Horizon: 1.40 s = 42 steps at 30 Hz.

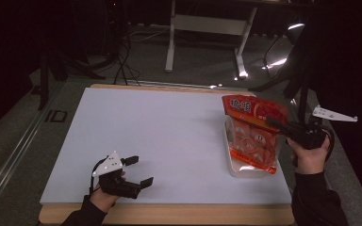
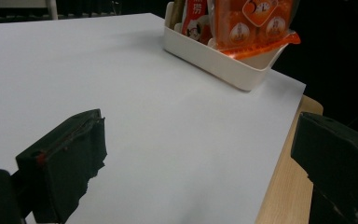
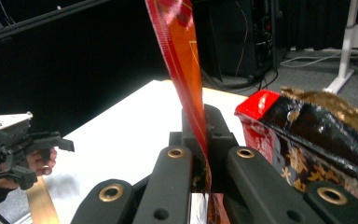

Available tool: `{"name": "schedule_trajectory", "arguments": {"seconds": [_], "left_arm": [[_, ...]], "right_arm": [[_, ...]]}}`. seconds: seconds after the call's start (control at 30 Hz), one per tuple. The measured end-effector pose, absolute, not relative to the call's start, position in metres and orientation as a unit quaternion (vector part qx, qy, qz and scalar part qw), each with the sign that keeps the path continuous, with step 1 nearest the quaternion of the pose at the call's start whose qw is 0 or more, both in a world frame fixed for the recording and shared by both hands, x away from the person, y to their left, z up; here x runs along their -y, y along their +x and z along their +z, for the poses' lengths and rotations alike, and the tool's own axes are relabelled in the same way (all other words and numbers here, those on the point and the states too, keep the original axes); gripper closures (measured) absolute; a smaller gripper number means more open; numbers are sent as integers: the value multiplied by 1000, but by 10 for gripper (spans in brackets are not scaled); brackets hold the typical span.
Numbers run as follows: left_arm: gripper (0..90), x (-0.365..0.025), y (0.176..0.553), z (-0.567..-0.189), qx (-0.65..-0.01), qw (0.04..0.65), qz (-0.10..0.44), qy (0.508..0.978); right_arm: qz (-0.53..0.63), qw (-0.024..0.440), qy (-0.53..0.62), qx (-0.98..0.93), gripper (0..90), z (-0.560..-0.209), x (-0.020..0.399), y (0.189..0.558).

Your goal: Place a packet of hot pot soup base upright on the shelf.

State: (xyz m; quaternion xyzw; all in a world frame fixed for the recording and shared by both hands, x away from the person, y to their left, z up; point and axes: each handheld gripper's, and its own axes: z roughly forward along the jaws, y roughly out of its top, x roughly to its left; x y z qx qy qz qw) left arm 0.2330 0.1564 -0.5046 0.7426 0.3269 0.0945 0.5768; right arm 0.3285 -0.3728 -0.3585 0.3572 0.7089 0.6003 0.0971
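The right hand-held gripper [image 1: 274,125] is clamped on the upper part of a red snack packet [image 1: 254,109], its jaws pressed flat against the thin foil, as the right gripper view shows [image 3: 186,70]. The packet hangs upright, long axis near vertical, directly above the white tray [image 1: 245,170] at the bench's [image 1: 160,136] right side, its lower end among the orange packets [image 1: 254,141] already standing there. So the tray lies straight below the held packet, and the coming move likely is a short descent. The left hand-held gripper [image 1: 139,170] rests well apart at the bench's near left corner, jaws wide open on nothing, pointing across toward the tray [image 2: 214,60].
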Motion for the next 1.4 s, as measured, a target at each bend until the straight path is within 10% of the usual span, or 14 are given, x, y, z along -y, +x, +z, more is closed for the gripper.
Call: {"name": "schedule_trajectory", "arguments": {"seconds": [1.4], "left_arm": [[33,-156,235,-509,-333,572,87,744]], "right_arm": [[553,127,412,-713,786,-402,394,312]]}}
